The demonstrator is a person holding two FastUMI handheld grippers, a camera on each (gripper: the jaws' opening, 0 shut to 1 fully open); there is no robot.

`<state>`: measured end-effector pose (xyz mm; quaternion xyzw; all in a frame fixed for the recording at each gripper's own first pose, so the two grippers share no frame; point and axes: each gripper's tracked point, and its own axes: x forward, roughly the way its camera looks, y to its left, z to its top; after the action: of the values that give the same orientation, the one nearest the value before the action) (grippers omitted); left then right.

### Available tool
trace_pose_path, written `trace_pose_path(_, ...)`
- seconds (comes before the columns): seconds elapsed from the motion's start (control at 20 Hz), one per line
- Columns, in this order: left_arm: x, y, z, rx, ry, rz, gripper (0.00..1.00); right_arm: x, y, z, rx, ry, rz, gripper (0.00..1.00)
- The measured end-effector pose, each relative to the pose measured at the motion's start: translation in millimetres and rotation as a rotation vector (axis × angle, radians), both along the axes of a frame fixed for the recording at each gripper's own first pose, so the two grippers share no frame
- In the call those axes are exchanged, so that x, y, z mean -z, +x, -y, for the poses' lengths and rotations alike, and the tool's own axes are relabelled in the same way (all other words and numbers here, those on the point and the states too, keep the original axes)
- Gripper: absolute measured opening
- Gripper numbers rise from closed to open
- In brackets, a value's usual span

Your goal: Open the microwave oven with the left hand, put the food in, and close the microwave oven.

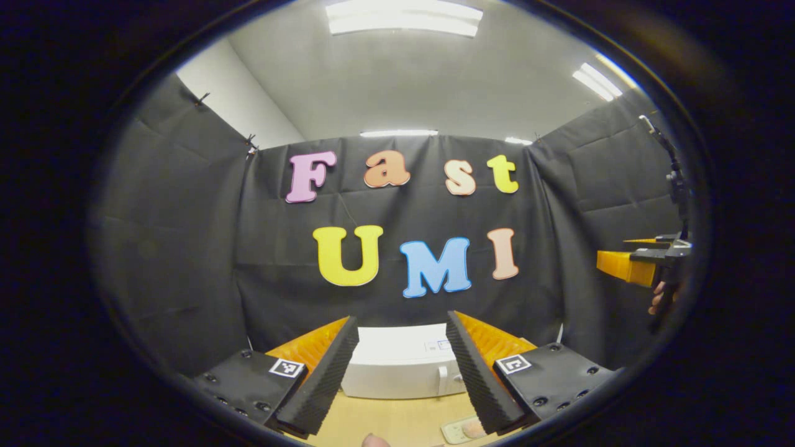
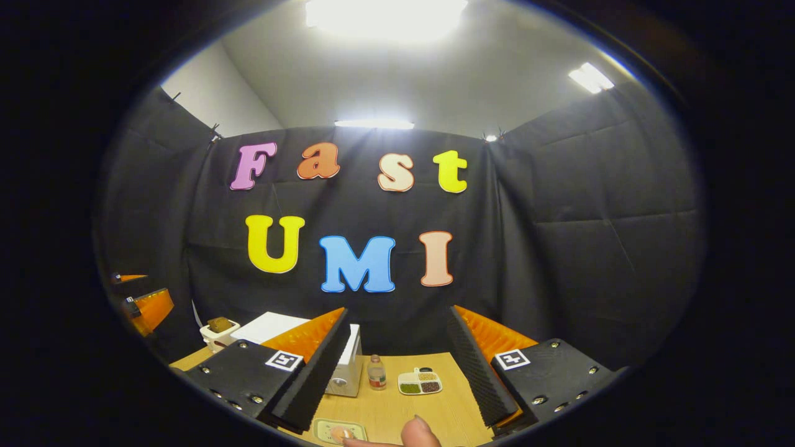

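Sitting shut on wooden table: white microwave oven, handle right.

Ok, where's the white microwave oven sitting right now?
In the left gripper view the white microwave oven sits on the wooden table against the black back wall, straight ahead between the open left gripper fingers, its door shut.

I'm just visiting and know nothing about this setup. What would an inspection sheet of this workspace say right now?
Surface: wooden table, mostly bare.
Job's things: white microwave, door shut; food plate at the near edge.
Clutter: small bottle; divided dish of grains; white cup with brown contents.
Grippers: left claw open, empty, aimed at the microwave; right claw open, empty.
Cables: nothing seen.
Surroundings: black cloth walls; ceiling lights.
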<state>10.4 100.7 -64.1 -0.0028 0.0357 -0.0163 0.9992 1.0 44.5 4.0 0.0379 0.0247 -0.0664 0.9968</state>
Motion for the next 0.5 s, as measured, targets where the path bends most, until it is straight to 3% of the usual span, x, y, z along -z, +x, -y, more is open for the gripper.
trace_pose_path(0.1, 4.5, 1.1, 1.2, 0.003, -0.004, 0.000, 0.99, 0.2, -2.6, -11.9, -0.023, 0.004, -0.004, 0.96)
trace_pose_path(0.25, 18.8, 5.5, 19.3, 0.028, -0.020, -0.003, 0.99, -2.9, -2.1, 0.7, -0.004, -0.044, -0.003, 0.96)
trace_pose_path(0.3, 24.4, 8.6, 26.2, 0.039, -0.027, 0.004, 0.94, -2.9, -3.0, 2.2, -0.006, -0.054, -0.003, 0.96)
trace_pose_path(0.4, 47.5, 12.6, 37.7, 0.046, -0.029, -0.016, 0.99, -4.2, -1.3, 12.1, -0.012, -0.060, 0.000, 0.96)
trace_pose_path(0.5, 69.5, 15.6, 45.4, 0.026, -0.004, -0.043, 0.96, -2.9, 1.9, 23.1, -0.022, -0.057, -0.016, 0.96)
